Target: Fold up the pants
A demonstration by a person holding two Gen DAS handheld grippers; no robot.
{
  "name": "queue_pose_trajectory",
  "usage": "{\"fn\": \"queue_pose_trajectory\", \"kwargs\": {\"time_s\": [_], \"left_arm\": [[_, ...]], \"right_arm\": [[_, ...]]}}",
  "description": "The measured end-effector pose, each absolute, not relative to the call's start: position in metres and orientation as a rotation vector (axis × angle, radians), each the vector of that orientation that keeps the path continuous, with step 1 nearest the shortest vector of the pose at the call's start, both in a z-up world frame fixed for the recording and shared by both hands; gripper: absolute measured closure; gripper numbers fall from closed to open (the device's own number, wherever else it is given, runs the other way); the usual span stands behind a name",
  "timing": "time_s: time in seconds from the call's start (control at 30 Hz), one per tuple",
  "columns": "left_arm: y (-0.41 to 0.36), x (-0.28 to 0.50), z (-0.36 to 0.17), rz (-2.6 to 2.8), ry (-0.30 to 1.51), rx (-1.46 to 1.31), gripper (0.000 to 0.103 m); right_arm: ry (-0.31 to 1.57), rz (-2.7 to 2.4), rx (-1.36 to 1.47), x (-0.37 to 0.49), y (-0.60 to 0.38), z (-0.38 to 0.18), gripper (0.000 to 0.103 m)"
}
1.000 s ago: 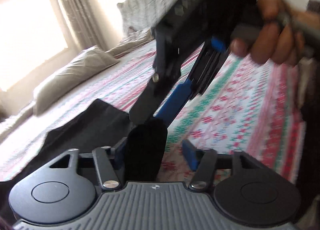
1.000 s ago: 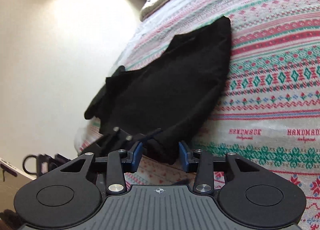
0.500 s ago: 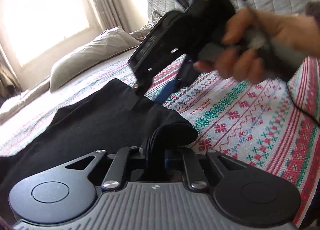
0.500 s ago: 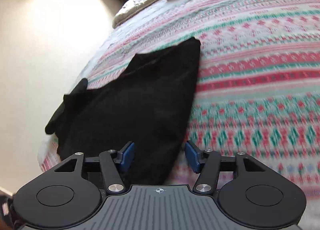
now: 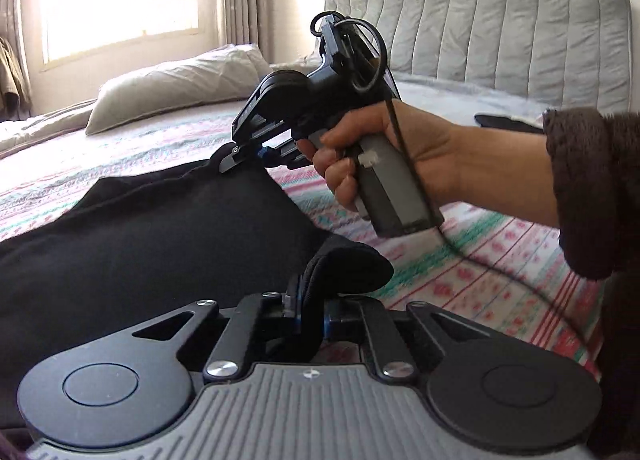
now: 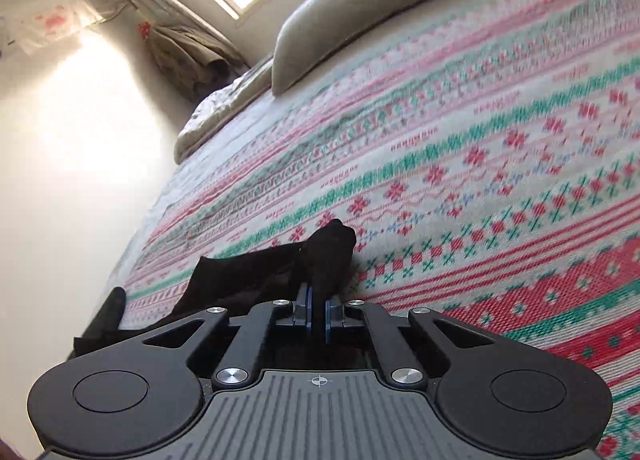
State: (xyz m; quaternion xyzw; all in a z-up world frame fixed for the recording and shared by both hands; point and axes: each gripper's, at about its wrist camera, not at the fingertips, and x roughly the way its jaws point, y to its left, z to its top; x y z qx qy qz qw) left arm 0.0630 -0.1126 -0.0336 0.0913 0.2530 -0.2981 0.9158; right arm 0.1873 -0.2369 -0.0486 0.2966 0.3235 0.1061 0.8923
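Both claws clamped since a second ago: left claw (image 5: 310, 310) pinched a pants (image 5: 160, 244) fold, right claw (image 6: 317, 310) nipped another edge, fabric bunched ahead over the bed (image 6: 480, 148).

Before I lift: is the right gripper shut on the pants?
Shut on them. The right gripper has its blue pads pressed against a bunch of the black pants that stands up between them.
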Motion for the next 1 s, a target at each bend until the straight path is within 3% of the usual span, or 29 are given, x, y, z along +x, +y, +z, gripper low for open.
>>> {"fn": "queue_pose_trajectory", "kwargs": {"time_s": [0.37,0.63,0.67,0.73,0.8,0.83,0.93,1.0], "left_arm": [[-0.157,0.043,-0.015,-0.831,0.584,-0.079,0.086],[-0.173,0.045,-0.027,-0.962,0.709,-0.059,0.081],[-0.17,0.046,-0.026,-0.971,0.725,-0.055,0.08],[-0.158,0.046,-0.019,-0.987,0.724,-0.03,0.064],[-0.141,0.04,-0.012,-0.975,0.679,0.006,0.05],[-0.129,0.04,-0.007,-0.952,0.653,0.018,0.042],[-0.089,0.048,0.004,-0.844,0.604,0.025,0.031],[-0.058,0.059,0.007,-0.741,0.594,0.013,0.029]], "right_arm": [[0.702,0.051,0.617,0.124,-0.312,-0.032,0.1],[0.724,-0.01,0.59,0.078,-0.347,-0.04,0.098],[0.726,-0.008,0.584,0.078,-0.345,-0.041,0.09],[0.724,-0.015,0.608,0.076,-0.346,-0.039,0.087],[0.717,-0.011,0.643,0.073,-0.348,-0.038,0.079],[0.712,-0.011,0.65,0.072,-0.349,-0.038,0.07],[0.705,-0.007,0.649,0.065,-0.352,-0.036,0.045],[0.712,-0.005,0.633,0.062,-0.353,-0.037,0.044]]}}
